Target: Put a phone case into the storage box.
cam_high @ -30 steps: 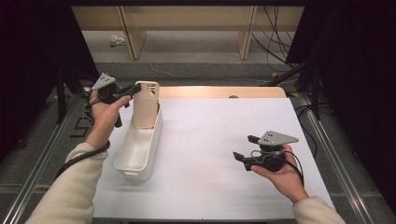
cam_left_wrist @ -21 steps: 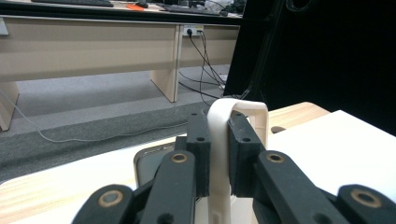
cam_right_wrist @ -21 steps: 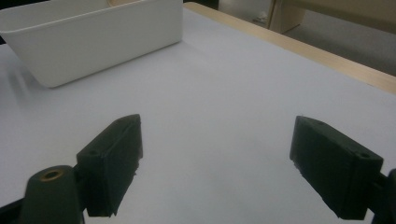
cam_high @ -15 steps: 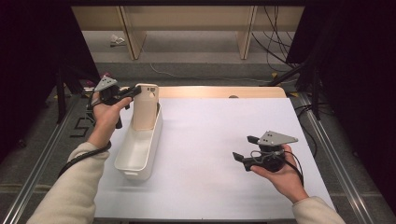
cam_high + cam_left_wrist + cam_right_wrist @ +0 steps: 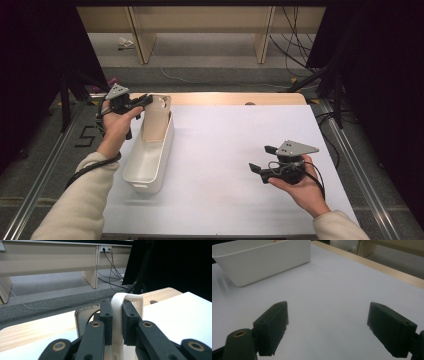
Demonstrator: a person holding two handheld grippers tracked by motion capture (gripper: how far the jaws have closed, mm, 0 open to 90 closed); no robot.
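A long white bin [image 5: 149, 187] lies lengthwise on the left of the white table top [image 5: 235, 135]. At its far end a cream panel [image 5: 156, 120] with a handle hole stands upright in the bin. My left gripper [image 5: 145, 100] comes at it from the left and is shut on its top edge. In the left gripper view the two black jaws of that gripper [image 5: 117, 315] pinch the thin cream rim [image 5: 128, 299] just under its handle loop. My right gripper [image 5: 261, 158] is held open above the right side of the table, pointing left, with nothing between its jaws [image 5: 327, 325]. The bin [image 5: 262, 261] lies beyond it.
A wooden strip [image 5: 225, 98] borders the table's far edge. Beyond it are a grey floor, wooden bench legs [image 5: 142, 40] and loose cables [image 5: 295, 55]. Metal rails [image 5: 345, 150] run along both table sides. Bare white surface lies between the bin and the right gripper.
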